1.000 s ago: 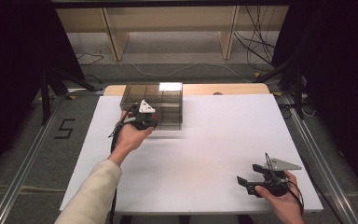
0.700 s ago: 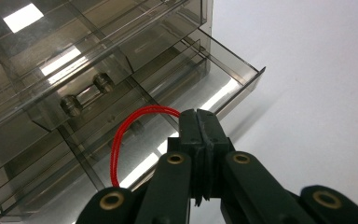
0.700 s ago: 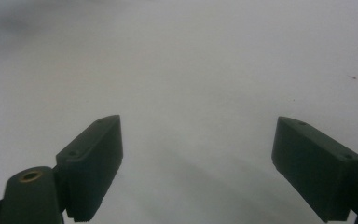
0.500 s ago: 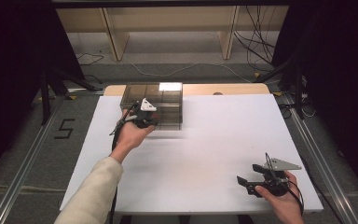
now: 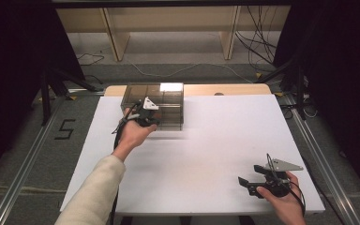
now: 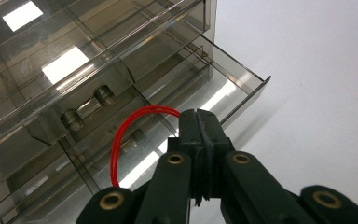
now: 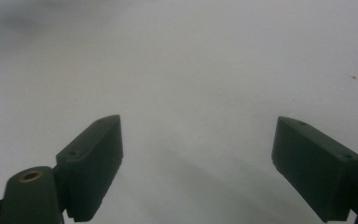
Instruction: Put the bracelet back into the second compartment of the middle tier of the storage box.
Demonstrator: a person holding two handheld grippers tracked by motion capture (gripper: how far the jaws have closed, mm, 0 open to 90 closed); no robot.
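Note:
A smoked clear drawer box (image 5: 168, 98) stands at the far left-middle of the white table. In the left gripper view one of its drawers (image 6: 242, 88) is pulled out, and small dark cylindrical parts (image 6: 103, 94) lie in compartments behind it. My left gripper (image 6: 200, 122) is shut on a thin red loop (image 6: 121, 135), held just above the open drawer. From above, the left gripper (image 5: 151, 121) sits at the box's front left. My right gripper (image 5: 251, 176) is near the front right edge, open (image 7: 198, 163), with nothing between its jaws.
The white table top (image 5: 225, 136) stretches wide between the two hands. A wooden strip (image 5: 225, 89) runs along the far edge. Metal rails (image 5: 318, 154) flank the table, and cables (image 5: 258, 47) lie on the floor beyond it.

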